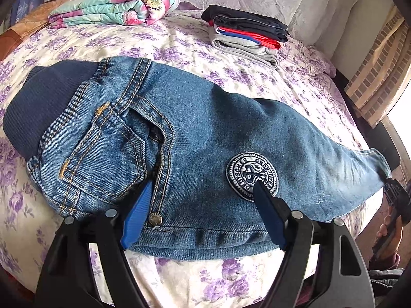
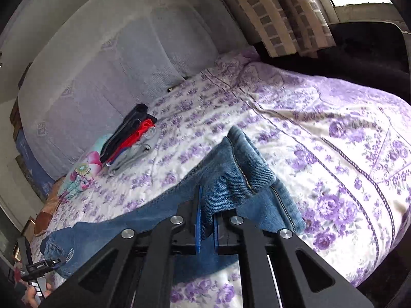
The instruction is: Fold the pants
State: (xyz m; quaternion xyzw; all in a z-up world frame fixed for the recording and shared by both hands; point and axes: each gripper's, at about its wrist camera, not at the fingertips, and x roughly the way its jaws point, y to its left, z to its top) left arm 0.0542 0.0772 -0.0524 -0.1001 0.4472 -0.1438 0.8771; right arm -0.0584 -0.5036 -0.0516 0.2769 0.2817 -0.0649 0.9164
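Ideally, while the right gripper [image 2: 206,227], clamped on the hem of the jeans [image 1: 205,133], carries it toward the waistband [image 1: 38,107], the left gripper [image 1: 203,205] rests wide open, pinning the near edge flat.

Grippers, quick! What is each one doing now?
Left gripper: open, fingers resting on the jeans, holding nothing.
Right gripper: shut on the jeans' leg hem.
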